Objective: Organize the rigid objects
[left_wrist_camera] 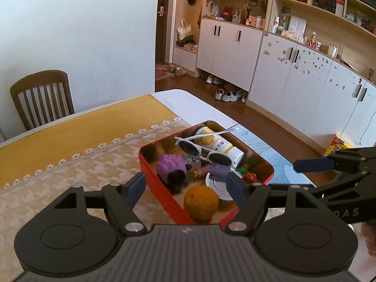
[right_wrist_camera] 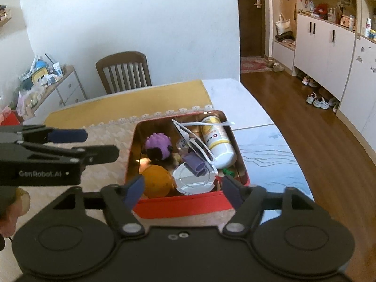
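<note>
A red tin (left_wrist_camera: 164, 193) (right_wrist_camera: 183, 206) sits on the patterned cloth near the table's right edge. White sunglasses (left_wrist_camera: 204, 149) (right_wrist_camera: 195, 141) lie inside it across a yellow-and-white bottle (left_wrist_camera: 221, 143) (right_wrist_camera: 218, 141). Also in the tin are a purple spiky ball (left_wrist_camera: 170, 166) (right_wrist_camera: 157, 144), an orange (left_wrist_camera: 201, 202) (right_wrist_camera: 156, 181), a round clear lid (right_wrist_camera: 195, 178) and a small purple piece (left_wrist_camera: 219, 170). My left gripper (left_wrist_camera: 185, 178) hovers open over the tin's near-left corner. My right gripper (right_wrist_camera: 182, 181) hovers open over its near wall. Neither holds anything.
The yellow and beige tablecloth (left_wrist_camera: 70, 155) covers the table's left part; bare marble (right_wrist_camera: 265, 155) lies right of the tin, then the table edge and wooden floor. A wooden chair (left_wrist_camera: 42, 98) (right_wrist_camera: 124, 72) stands at the far side. White cabinets (left_wrist_camera: 293, 82) line the right wall.
</note>
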{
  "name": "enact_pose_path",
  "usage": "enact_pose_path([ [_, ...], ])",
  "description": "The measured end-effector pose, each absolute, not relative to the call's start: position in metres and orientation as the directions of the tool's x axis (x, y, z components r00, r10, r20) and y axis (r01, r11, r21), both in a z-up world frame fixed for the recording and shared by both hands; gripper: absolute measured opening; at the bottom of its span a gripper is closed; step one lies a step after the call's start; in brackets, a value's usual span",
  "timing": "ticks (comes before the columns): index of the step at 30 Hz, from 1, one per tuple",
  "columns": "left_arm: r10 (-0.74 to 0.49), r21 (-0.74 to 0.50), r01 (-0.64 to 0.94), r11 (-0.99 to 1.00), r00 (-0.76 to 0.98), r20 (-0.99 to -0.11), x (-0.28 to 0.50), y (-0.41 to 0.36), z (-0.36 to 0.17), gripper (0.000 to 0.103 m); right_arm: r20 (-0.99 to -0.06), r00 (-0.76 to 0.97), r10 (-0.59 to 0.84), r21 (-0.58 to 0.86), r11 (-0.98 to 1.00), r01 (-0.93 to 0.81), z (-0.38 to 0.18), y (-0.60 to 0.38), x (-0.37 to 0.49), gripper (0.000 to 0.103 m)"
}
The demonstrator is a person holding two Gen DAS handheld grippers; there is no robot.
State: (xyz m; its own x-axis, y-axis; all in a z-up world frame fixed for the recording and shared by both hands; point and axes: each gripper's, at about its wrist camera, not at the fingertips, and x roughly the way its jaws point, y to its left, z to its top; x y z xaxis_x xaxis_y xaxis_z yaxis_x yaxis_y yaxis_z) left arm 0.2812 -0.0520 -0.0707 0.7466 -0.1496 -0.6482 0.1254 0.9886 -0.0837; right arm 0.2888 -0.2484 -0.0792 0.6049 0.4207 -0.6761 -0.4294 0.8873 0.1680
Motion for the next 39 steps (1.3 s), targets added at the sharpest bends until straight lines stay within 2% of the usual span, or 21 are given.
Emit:
enact_pose_path([
  [4, -0.156, -0.083, 0.134, 0.988, 0.755, -0.638, 0.267, -0.047, -0.066, 0.082, -0.649, 0.631, 0.425, 0.171, 0.89, -0.423, -0.069, -0.249, 0.277, 0.086],
  [8, -0.163, -0.09, 0.137, 0.986, 0.763, -0.625, 0.254, -0.043, -0.059, 0.083, -0.627, 0.649, 0.43, 0.184, 0.892, -0.413, -0.062, -0.25, 0.268, 0.097],
  [12, -0.17, -0.117, 0.124, 0.985, 0.763, -0.624, 0.243, -0.036, -0.056, 0.085, -0.608, 0.668, 0.43, 0.178, 0.893, -0.413, -0.055, -0.249, 0.26, 0.103],
  [15, -0.185, -0.147, 0.118, 0.982, 0.756, -0.627, 0.237, -0.031, -0.055, 0.085, -0.6, 0.673, 0.432, 0.167, 0.891, -0.422, -0.052, -0.247, 0.254, 0.103],
  [20, -0.179, -0.153, 0.107, 0.983, 0.763, -0.621, 0.226, -0.027, -0.051, 0.1, -0.581, 0.687, 0.437, 0.125, 0.882, -0.455, -0.044, -0.243, 0.244, 0.103],
  [39, -0.135, -0.181, 0.03, 0.983, 0.786, -0.603, 0.204, -0.023, -0.025, 0.101, -0.556, 0.725, 0.406, 0.097, 0.898, -0.429, -0.032, -0.24, 0.209, 0.103],
])
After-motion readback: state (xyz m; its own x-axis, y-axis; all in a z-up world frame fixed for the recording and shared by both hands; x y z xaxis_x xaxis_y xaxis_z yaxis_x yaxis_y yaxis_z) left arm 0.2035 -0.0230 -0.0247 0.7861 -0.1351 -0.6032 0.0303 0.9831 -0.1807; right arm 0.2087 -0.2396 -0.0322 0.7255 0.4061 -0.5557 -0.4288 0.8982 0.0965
